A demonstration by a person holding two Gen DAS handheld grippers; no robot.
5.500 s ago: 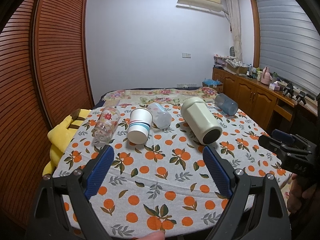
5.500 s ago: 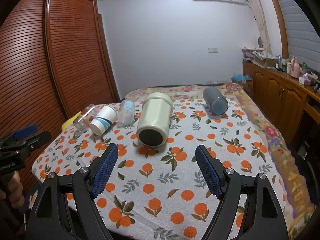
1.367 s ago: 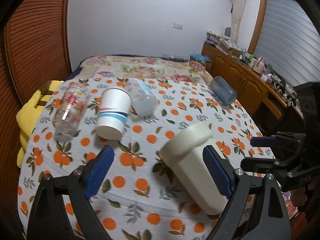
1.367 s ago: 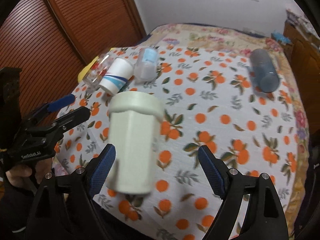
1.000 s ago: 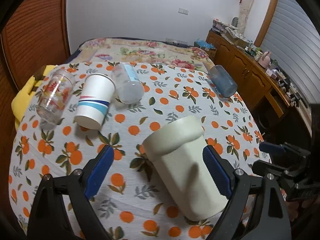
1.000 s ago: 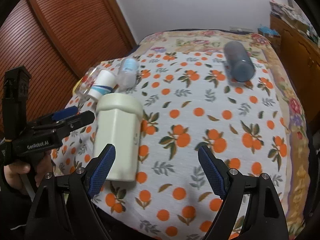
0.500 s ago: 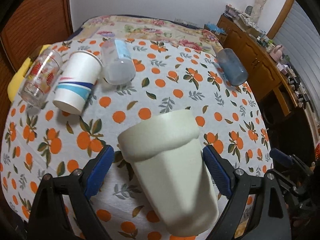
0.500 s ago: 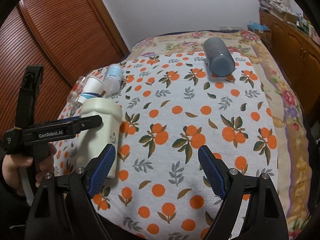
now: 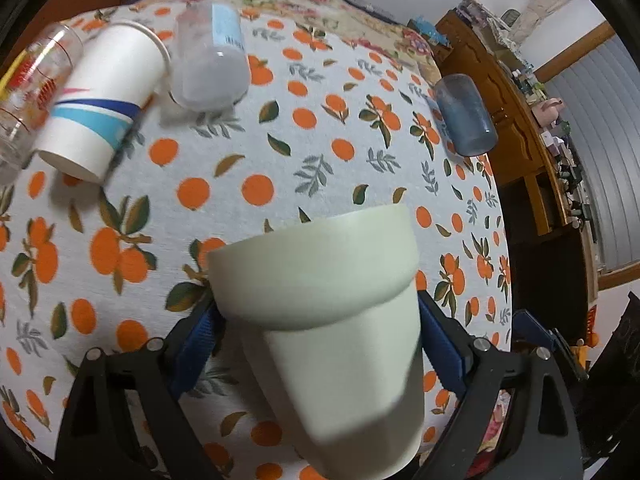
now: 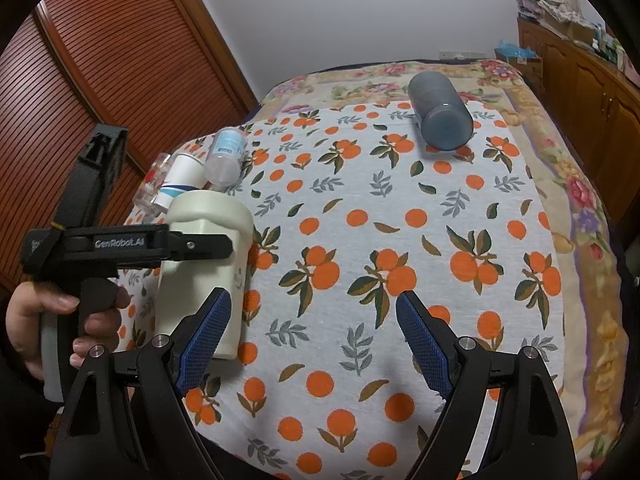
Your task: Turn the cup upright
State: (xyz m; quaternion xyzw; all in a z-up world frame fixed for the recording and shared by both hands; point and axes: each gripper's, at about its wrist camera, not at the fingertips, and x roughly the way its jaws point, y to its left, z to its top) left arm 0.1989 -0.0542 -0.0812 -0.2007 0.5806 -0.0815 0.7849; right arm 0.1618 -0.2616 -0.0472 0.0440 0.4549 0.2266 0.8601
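Cup look: we see a large pale cream cup (image 9: 340, 344) with faceted sides and a wider smooth band at the top; it stands with the band end up on the table (image 10: 400, 240), near its front left edge.
Cup and jaws: in the left wrist view the cup fills the gap of the left gripper (image 9: 320, 332), a blue pad at each flank just under the band. We cannot tell for sure whether the pads press it. In the right wrist view, the left gripper's black arm crosses the cup's upper body.
Right gripper: the right gripper (image 10: 312, 336) has its jaws spread wide over bare cloth, the cup just beyond its left pad.
Materials: the cup is matte and opaque. The cloth is white with printed oranges and leaves.
Others: a paper cup (image 9: 100, 108) with blue stripes, a clear printed glass (image 9: 28, 80), a frosted bottle (image 9: 212, 56) and a blue-grey tumbler (image 10: 440, 116) all lie on their sides.
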